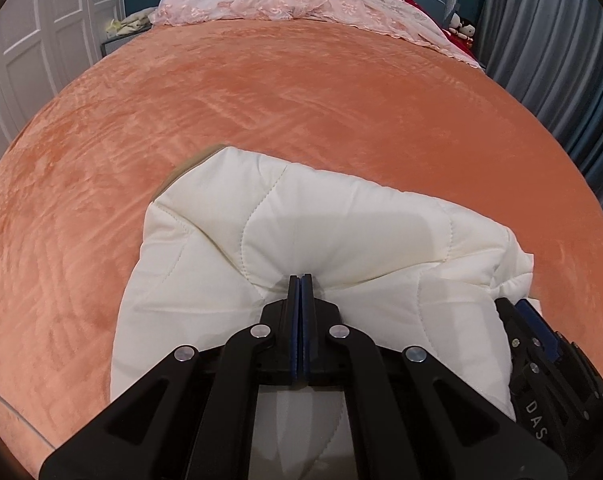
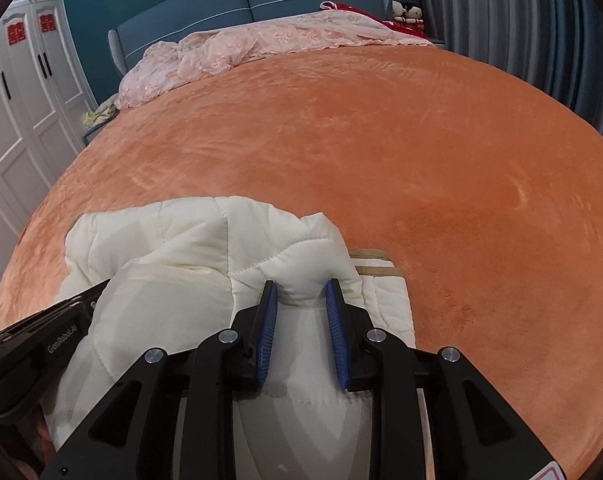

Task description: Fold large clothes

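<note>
So the cream quilted jacket [image 1: 301,224] is bunched up at the near edge of the orange bed [image 1: 301,112]. Left gripper [image 1: 300,280] has its jaws pinched tight on a fold of it, right gripper [image 2: 301,294] clamps a thicker padded fold, jaws narrow.

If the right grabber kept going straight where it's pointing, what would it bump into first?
Probably the white quilted garment itself: the right gripper already pinches a puffy fold of it, and more of it lies bunched just ahead. Beyond that comes the orange bedspread, though depth is hard to judge.
</note>
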Tool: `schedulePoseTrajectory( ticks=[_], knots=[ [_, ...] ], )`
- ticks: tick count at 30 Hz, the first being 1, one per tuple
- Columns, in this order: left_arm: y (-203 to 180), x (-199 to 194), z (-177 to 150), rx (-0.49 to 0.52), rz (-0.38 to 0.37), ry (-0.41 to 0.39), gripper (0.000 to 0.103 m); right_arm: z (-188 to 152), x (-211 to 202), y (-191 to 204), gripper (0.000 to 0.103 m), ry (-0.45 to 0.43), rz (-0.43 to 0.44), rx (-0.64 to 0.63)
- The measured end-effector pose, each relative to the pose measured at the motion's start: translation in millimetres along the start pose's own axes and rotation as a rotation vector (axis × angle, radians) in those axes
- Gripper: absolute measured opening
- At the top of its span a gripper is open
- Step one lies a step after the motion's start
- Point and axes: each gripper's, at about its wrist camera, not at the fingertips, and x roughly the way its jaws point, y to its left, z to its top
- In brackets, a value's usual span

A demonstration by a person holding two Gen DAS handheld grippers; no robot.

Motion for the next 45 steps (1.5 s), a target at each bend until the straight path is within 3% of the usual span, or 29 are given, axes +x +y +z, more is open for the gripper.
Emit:
schedulePoseTrajectory(
  ticks=[14, 19, 23, 28, 33, 36, 41, 45],
  knots=[
    [-4.9, 12.8, -3.7, 0.019, 0.068, -0.050, 0.000, -10.1, 4.6, 6.9, 0.024, -0.057, -0.039, -0.017],
    [-1.6, 7.8, -1.5, 0.002, 0.037, -0.028, 0.000, -6.7, 1.7, 6.4, 0.024, -0.049, -0.020, -0.008],
    [21.8, -23.6, -6.7, -0.049, -0.050, 0.005, 0.000, -3.5, -29.1, 1.4, 0.026, -0.016, 0.031, 0.015],
    [46.0, -86.1, -47.8, 0.019, -0.024, -0.017, 0.001, -39.6, -99.6, -5.7, 0.028, -0.026, 0.057, -0.007],
    [68.1, -117.2, -99.2, -0.015, -0.029, 0.036, 0.028, -79.1, -124.8, -13.0, 0.029, 0.031, 0.054, -0.024],
    [76.1, -121.3, -114.8, -0.079, -0.053, 0.060, 0.030, -87.3, -122.1, -5.4, 0.032, 0.041, 0.019, -0.079],
    [66.7, -114.6, -117.4, -0.029, -0.015, 0.061, 0.030, -93.4, -103.8, -5.0, 0.035, 0.053, 0.026, -0.060],
    [73.5, -114.7, -114.8, -0.063, -0.032, 0.084, 0.030, -89.7, -108.4, -9.4, 0.036, 0.064, 0.041, -0.041]
  ],
)
